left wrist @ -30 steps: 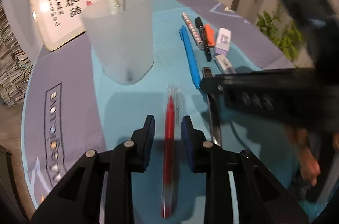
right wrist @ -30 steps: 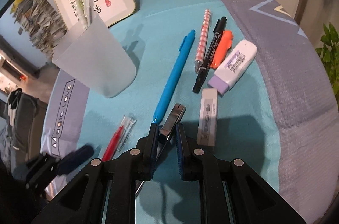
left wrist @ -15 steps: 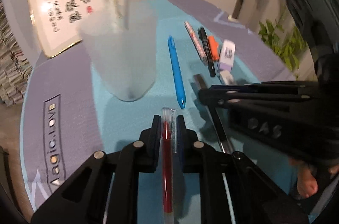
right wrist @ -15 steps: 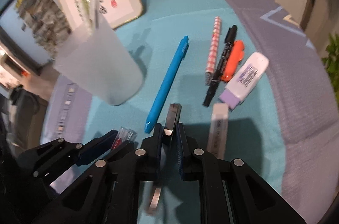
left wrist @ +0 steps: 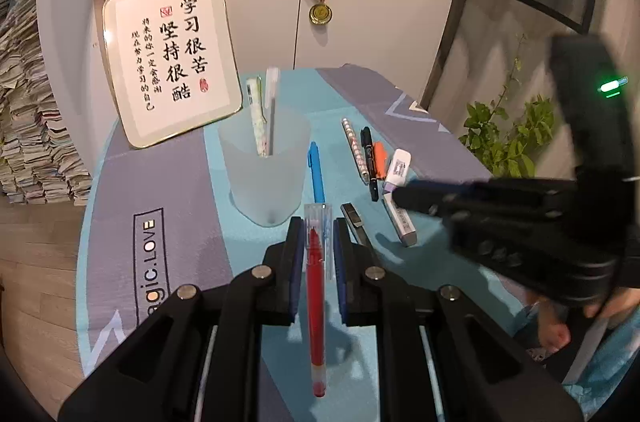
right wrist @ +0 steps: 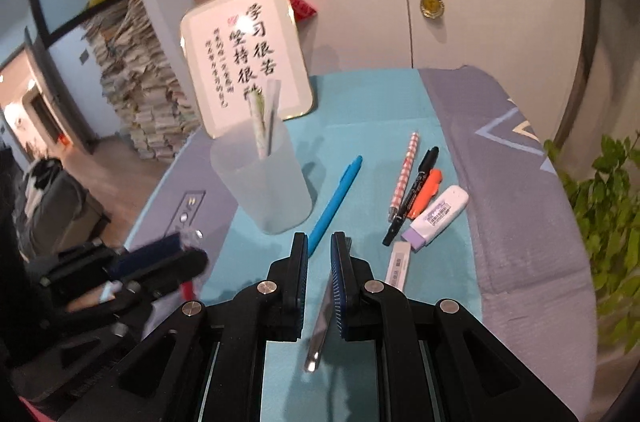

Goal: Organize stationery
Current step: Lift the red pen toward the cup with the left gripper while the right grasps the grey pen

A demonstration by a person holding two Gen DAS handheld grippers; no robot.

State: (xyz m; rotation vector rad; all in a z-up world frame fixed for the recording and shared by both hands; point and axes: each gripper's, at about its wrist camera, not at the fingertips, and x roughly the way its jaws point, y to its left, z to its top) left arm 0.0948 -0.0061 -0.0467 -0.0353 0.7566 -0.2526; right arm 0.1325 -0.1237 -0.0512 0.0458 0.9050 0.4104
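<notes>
Red is the pen (left wrist: 315,286) that the left hand-held gripper (left wrist: 316,242) holds. Its two blue pads have just been closing, and now they squeeze the pen near its clear cap, which pokes out past the tips. The pen hangs above the counter (left wrist: 120,182), which has a blue and grey cloth on it.

The right hand-held gripper (right wrist: 319,254) is closed too. It pinches a thin silver and black thing (right wrist: 320,322), maybe a small knife or a clip; I cannot tell which. The shiny end of it sticks out back under the pads. In the left view its dark tip (left wrist: 352,214) shows just beside the red pen.

A frosted plastic cup (left wrist: 264,170) stands upright on the blue part of the cloth, just in front of both grippers. Two pens (left wrist: 264,110) already stand in it and lean a little.

Right of the cup, more things lie flat on the cloth. A blue pen (right wrist: 336,198) lies nearest the cup. Then come a pink checked pen (right wrist: 405,178), a black marker (right wrist: 412,194) and an orange marker (right wrist: 426,192), close together side by side. A white and purple correction tape (right wrist: 434,216) lies next to them, and a white eraser (right wrist: 398,264) lies nearer the right gripper.

Behind the cup leans a white sign (left wrist: 172,58) with black writing and a gold rim. A gold medal (left wrist: 320,13) hangs on the wall. Green leaves (left wrist: 504,134) show on the right side.
</notes>
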